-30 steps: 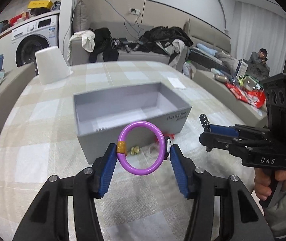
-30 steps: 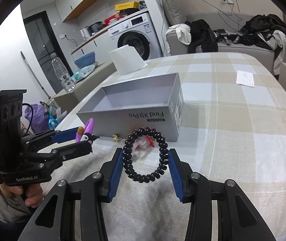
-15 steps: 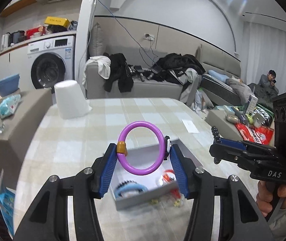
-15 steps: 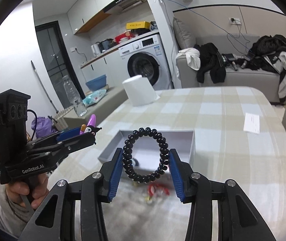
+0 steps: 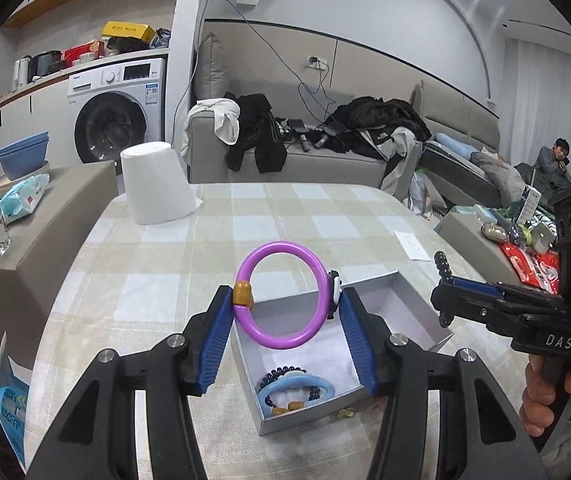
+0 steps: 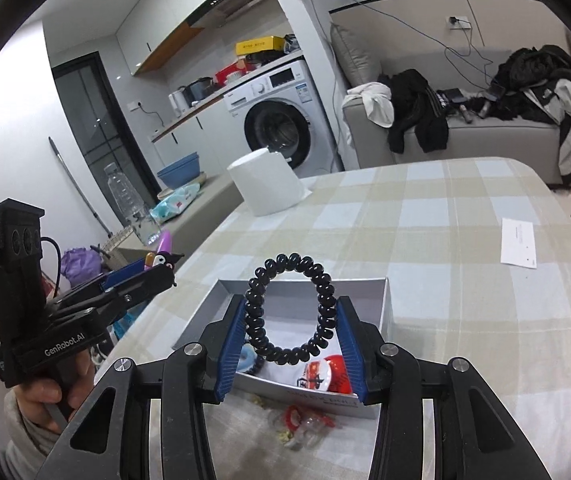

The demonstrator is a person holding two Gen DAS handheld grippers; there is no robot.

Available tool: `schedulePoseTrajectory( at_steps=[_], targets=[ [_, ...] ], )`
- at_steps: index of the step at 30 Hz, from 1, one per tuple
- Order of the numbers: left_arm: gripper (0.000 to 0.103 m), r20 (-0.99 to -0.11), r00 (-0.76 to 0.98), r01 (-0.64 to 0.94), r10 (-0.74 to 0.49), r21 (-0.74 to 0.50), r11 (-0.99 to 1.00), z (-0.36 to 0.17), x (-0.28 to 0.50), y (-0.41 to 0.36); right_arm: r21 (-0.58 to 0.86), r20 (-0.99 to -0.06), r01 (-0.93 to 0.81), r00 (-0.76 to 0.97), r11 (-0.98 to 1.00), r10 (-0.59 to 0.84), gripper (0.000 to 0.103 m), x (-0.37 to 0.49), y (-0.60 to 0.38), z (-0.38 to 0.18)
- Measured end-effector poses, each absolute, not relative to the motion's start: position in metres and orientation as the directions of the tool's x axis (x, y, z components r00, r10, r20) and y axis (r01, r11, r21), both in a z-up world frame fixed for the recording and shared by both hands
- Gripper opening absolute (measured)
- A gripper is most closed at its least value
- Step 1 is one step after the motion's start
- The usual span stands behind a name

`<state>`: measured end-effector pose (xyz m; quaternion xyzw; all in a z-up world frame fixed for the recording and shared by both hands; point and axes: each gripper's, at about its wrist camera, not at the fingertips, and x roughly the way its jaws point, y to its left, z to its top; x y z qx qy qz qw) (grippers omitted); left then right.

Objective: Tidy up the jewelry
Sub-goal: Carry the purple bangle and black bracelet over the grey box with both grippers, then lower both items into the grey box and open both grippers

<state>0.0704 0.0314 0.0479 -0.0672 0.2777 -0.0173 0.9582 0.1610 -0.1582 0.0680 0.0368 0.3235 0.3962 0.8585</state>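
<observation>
My left gripper is shut on a purple ring bracelet with an orange bead and a small penguin charm, held upright above the open grey box. My right gripper is shut on a black spiral bracelet, held upright above the same grey box. Inside the box lie a light blue bangle, a dark beaded bracelet and a red-and-white piece. Each gripper shows in the other's view: the right gripper at the right, the left gripper at the left.
The box stands on a checked tablecloth. Small loose trinkets lie on the cloth in front of the box. An upturned white cup stands at the far left of the table; a paper slip lies at the right.
Both grippers have risen with their bracelets, from table height in front of the box to above it, so the box's inside now shows.
</observation>
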Motion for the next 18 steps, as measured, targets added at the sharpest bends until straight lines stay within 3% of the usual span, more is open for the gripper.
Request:
schedulePoseTrajectory(
  at_steps=[18],
  targets=[
    [0.048, -0.587, 0.804, 0.022, -0.091, -0.124, 0.992, 0.026, 0.073, 0.014, 0.329, -0.576, -0.638, 0.448, 0.696, 0.683, 0.045, 0.165, -0.153, 0.046]
  ],
)
